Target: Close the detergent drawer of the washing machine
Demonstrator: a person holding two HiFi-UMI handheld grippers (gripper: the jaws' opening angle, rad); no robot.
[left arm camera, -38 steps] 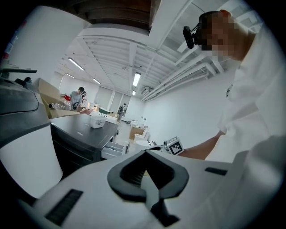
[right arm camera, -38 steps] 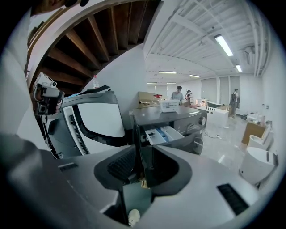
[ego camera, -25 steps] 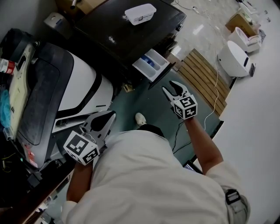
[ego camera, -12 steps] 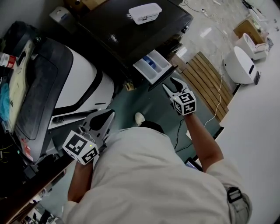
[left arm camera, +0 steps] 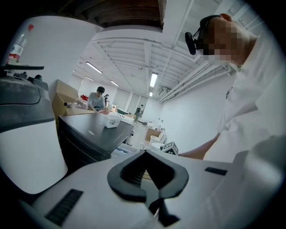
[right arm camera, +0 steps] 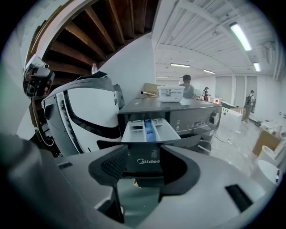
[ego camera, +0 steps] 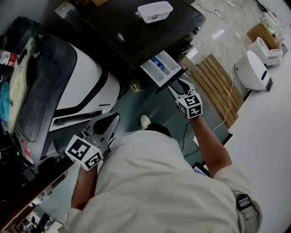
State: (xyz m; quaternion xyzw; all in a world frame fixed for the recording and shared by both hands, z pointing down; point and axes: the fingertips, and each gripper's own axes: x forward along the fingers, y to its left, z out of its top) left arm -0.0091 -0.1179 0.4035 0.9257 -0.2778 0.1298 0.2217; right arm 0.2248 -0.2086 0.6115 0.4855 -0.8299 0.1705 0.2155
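the dark washing machine [ego camera: 136,32] sits at the top middle of the head view. its detergent drawer [ego camera: 157,71] is pulled out toward the lower right. the drawer is white inside with a blue part in the middle, and it has a dark front.

the right gripper [ego camera: 178,88] is in the middle of the head view, right at the drawer's front. its jaws are wide apart and have just been opening. in the right gripper view the dark front of the drawer shows between the two jaws. the pads are not squeezing it.

the left gripper [ego camera: 114,119] is at the lower left of the head view, well away from the drawer. in the left gripper view its jaws are clenched together at the tips, with nothing between them.

a white box [ego camera: 155,11] sits on top of the washing machine. a big white and black machine [ego camera: 82,82] stands to the left of it. a wooden board [ego camera: 213,86] lies on the floor at the right.
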